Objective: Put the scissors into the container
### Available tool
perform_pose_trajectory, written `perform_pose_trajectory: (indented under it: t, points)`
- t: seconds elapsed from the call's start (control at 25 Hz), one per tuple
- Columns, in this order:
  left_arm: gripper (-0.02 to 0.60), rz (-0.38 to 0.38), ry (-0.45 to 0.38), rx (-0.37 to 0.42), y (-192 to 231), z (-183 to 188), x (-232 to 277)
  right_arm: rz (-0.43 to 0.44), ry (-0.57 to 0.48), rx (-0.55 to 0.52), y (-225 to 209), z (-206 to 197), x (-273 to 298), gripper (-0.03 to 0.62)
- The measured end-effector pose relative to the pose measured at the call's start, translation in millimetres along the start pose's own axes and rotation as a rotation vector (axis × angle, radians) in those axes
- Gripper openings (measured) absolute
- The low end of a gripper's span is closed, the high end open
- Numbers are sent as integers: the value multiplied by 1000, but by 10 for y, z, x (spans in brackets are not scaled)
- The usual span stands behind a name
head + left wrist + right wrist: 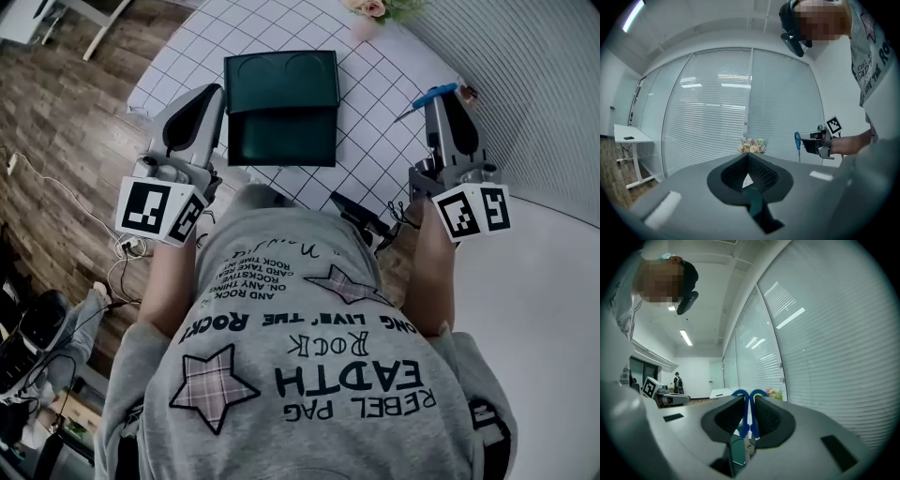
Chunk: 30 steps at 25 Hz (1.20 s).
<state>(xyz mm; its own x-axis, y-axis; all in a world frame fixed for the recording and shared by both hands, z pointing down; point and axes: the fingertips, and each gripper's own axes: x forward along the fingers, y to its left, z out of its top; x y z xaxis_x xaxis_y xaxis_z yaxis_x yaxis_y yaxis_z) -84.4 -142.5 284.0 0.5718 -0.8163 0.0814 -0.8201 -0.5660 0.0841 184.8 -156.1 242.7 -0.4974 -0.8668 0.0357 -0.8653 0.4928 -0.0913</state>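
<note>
Right gripper (749,404) is clamped on the scissors (746,420), blue handles pinched between its jaws. It's held near the right edge of the table (384,84), well right of the container (281,131). Left gripper (748,159) has jaws closed and empty, just left of the container.

Container is dark green, with its lid lying open behind it.

Readable text: shirt (309,375) print, upside down in head view, "REBEL PAG / EARTH / ROCK".

Table cloth is a white grid. Wood floor (56,103), slatted blinds (717,108), flowers (375,9) at the far end, white desk (630,136).

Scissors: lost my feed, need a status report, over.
Right gripper shut on scissors, held aloft. Left gripper shut, empty. Container open on the table, nothing in the way.
</note>
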Motion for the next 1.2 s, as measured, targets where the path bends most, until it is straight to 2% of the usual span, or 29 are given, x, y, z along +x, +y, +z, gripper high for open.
perform_pose_trajectory:
  t: [0.52, 1.0, 1.2]
  points:
    - [2, 114, 7, -2, 187, -40, -427, 155, 20, -13, 462, -76, 290, 78]
    - [2, 269, 11, -13, 408, -87, -881, 324, 66, -32, 859, -212, 632, 78]
    - [2, 300, 16, -23, 446, -129, -963, 378, 84, -39, 1028, -284, 739, 78]
